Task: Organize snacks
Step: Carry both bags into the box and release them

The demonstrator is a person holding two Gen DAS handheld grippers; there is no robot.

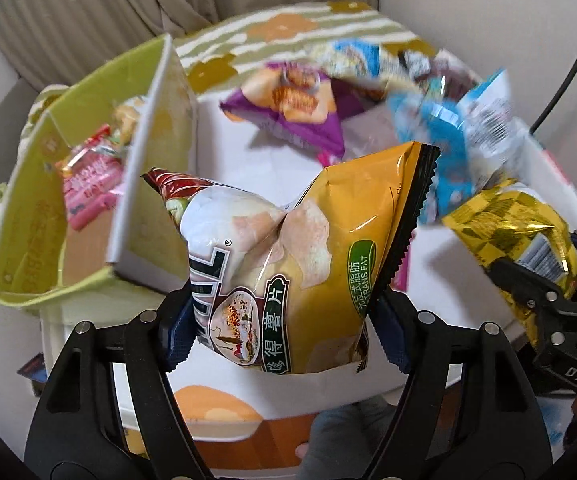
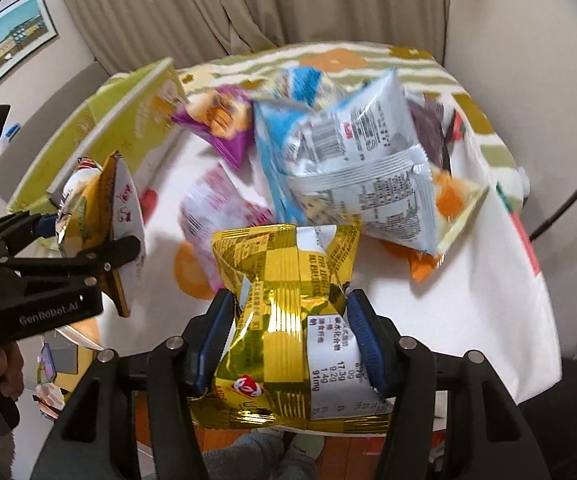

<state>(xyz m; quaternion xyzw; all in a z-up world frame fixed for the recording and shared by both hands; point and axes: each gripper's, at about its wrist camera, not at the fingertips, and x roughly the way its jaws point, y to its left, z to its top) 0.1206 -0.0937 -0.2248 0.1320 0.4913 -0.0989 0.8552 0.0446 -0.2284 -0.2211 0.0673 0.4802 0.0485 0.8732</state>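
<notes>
My left gripper (image 1: 286, 306) is shut on a yellow potato chip bag (image 1: 312, 240), its blue pads squeezing the bag's lower part, and holds it above the table. In the right wrist view that left gripper (image 2: 88, 236) and its chip bag (image 2: 88, 196) hang at the left. My right gripper (image 2: 292, 320) is shut on a shiny gold snack bag (image 2: 284, 268), which is pinched in at the waist. The left wrist view shows this gold bag (image 1: 504, 220) at the right edge. A green storage box (image 1: 24, 208) with a white divider stands at the left and holds a pink packet (image 1: 88, 184).
A pile of loose snacks lies at the back of the patterned tablecloth (image 2: 500, 272): a purple bag (image 2: 216, 116), a white and blue bag (image 2: 360, 152), a pink packet (image 2: 216, 204), an orange one (image 2: 444, 196). Curtains hang behind. A person's hand (image 2: 8, 372) holds the left tool.
</notes>
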